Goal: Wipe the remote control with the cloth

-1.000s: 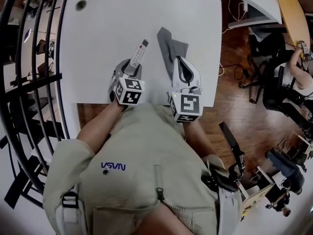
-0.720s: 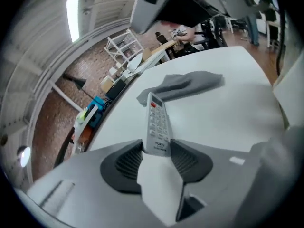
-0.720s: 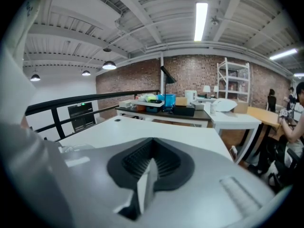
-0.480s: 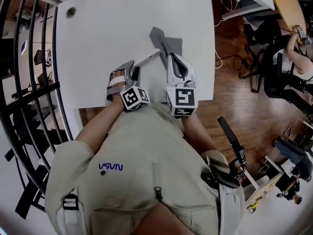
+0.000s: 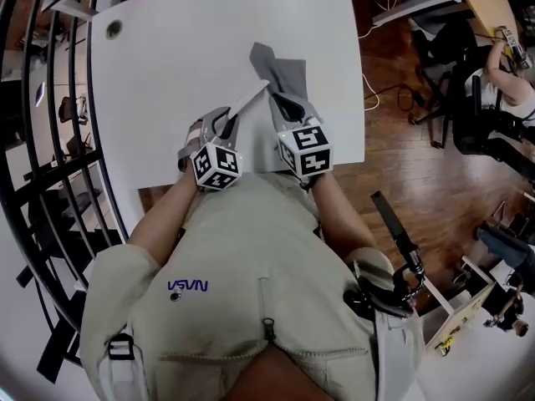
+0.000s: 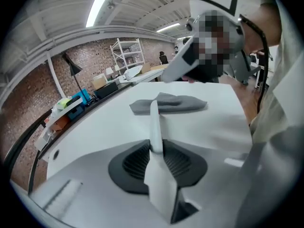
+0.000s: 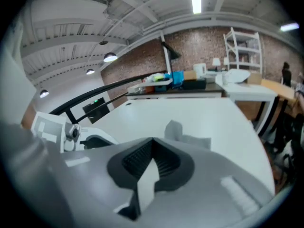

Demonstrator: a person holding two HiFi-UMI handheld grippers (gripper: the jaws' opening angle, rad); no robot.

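My left gripper (image 5: 222, 124), its jaws having just been closing, now clamps the near end of the remote control (image 5: 249, 98). The remote stands on edge between the pads, and its far end reaches forward to the cloth (image 5: 282, 72). My right gripper (image 5: 289, 107), just beside the left, has its jaws together. The grey cloth lies crumpled on the white table (image 5: 167, 65) directly ahead of its tips, and I cannot tell whether a fold is pinched. Each tool carries a cube with black-and-white square markers, one on the left (image 5: 217, 164) and one on the right (image 5: 305, 150). Behind the tools, my beige top bears blue lettering (image 5: 191, 286) that reads "VSVN" from above.
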